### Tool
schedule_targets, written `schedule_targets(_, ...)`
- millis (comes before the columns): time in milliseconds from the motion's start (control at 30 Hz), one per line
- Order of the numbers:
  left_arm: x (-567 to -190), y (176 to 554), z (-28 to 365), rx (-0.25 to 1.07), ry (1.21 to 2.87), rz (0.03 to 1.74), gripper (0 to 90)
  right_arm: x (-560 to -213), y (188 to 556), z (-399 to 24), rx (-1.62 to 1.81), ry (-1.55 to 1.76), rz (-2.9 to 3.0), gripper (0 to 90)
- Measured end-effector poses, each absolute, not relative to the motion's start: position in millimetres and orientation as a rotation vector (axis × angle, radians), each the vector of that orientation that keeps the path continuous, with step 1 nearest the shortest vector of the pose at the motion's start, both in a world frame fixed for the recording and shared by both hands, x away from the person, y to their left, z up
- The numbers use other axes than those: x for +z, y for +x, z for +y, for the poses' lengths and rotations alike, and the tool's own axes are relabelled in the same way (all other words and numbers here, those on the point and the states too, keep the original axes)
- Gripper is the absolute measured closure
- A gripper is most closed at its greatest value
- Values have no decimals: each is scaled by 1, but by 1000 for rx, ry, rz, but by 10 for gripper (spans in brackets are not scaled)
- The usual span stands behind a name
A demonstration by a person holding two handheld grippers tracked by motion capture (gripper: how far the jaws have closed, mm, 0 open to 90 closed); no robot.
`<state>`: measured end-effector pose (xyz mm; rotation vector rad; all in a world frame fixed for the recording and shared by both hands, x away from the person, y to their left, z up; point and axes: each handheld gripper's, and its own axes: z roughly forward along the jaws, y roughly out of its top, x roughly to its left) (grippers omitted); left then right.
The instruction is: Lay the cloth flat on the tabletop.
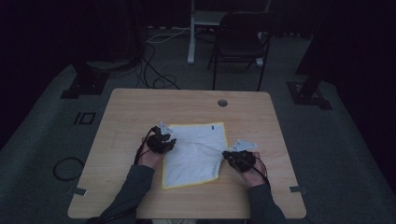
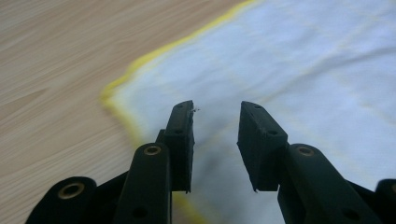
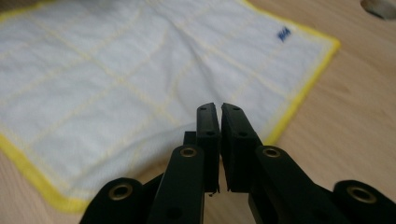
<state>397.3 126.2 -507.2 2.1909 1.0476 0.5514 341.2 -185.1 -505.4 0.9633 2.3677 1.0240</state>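
— Looking at the table [image 1: 140, 107], where does the cloth [image 1: 196, 154] lie?

— Flat near the middle of the table, a white cloth with a yellow hem and faint yellow grid lines. A small blue label [image 3: 283, 33] sits near one edge of the cloth; its writing is too blurred to read.

— And the left gripper [image 2: 215, 140]?

— At the cloth's left edge, over a hemmed corner. Its jaws stand apart, with nothing clamped between them; the cloth shows through the gap.

— The right gripper [image 3: 220, 140]?

— At the cloth's right edge, near the lower corner. Its jaws are together, only a thin slit between the pads. Whether cloth is pinched in them, I cannot tell.
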Motion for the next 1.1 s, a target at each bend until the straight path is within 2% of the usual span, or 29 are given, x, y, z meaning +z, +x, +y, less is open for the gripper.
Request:
schedule_targets(467, -490, 361, 76, 466, 2219, 750, 673, -505, 377, -145, 1049, 927, 2411, 881)
schedule_targets(700, -498, 356, 69, 443, 2239, 735, 680, -504, 390, -138, 1052, 955, 2418, 885)
schedule_targets(800, -499, 352, 66, 444, 2249, 715, 680, -509, 397, -138, 1021, 987, 2440, 734)
schedule_targets(933, -502, 353, 67, 439, 2252, 724, 680, -502, 389, -146, 1059, 1013, 2379, 685)
schedule_targets(1100, -506, 353, 71, 433, 2252, 742, 680, -494, 372, -162, 1086, 1016, 2322, 681)
